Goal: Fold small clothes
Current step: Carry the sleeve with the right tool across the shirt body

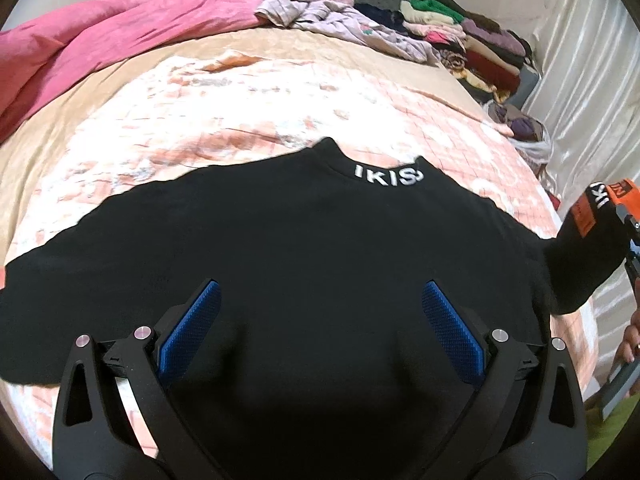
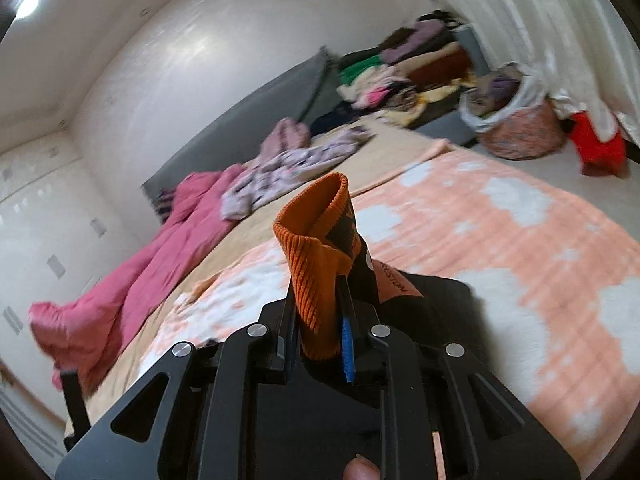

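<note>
A black sweatshirt (image 1: 304, 240) with white letters on its collar lies spread on the bed. My left gripper (image 1: 320, 300) hovers over its middle, open, blue pads wide apart with nothing between them. The sweatshirt's right sleeve (image 1: 580, 264), ending in an orange ribbed cuff (image 1: 618, 192), is lifted off the bed at the right edge. In the right wrist view my right gripper (image 2: 318, 316) is shut on that orange cuff (image 2: 316, 248), which sticks up between the fingers, with the black sleeve (image 2: 424, 304) trailing down behind.
The bed carries a peach-and-white blanket (image 1: 240, 100). A pink quilt (image 1: 120, 40) and loose pale clothes (image 1: 332, 12) lie at its far end. Stacked folded clothes (image 1: 472, 44) and a filled basket (image 2: 516, 120) stand at the far right by a curtain (image 1: 592, 80).
</note>
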A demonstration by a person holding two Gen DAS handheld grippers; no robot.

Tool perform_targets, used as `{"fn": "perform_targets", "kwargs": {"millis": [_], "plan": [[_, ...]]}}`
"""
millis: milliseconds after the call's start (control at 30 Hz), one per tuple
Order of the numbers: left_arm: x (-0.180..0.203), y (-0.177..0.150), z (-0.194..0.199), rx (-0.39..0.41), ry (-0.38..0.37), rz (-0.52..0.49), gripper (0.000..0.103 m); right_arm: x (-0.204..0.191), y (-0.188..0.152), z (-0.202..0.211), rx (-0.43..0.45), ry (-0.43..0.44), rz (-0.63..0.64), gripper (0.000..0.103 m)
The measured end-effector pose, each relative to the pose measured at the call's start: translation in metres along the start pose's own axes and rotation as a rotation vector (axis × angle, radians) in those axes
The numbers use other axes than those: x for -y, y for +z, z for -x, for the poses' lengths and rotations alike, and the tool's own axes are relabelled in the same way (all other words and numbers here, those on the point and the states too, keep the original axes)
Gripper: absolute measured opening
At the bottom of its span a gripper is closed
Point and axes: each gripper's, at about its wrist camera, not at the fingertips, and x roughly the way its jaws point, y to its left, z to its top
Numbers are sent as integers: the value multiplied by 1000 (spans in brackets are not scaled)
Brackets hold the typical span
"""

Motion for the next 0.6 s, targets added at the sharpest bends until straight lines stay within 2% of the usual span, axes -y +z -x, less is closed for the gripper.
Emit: {"fn": "perform_targets", "kwargs": {"millis": [333, 600], "plan": [[-33, -5, 12, 10, -12, 52, 95, -90, -37, -49, -134, 129, 105, 14], [-48, -14, 8, -16, -95, 91, 95, -137, -69, -83, -229, 181, 160, 14]]}}
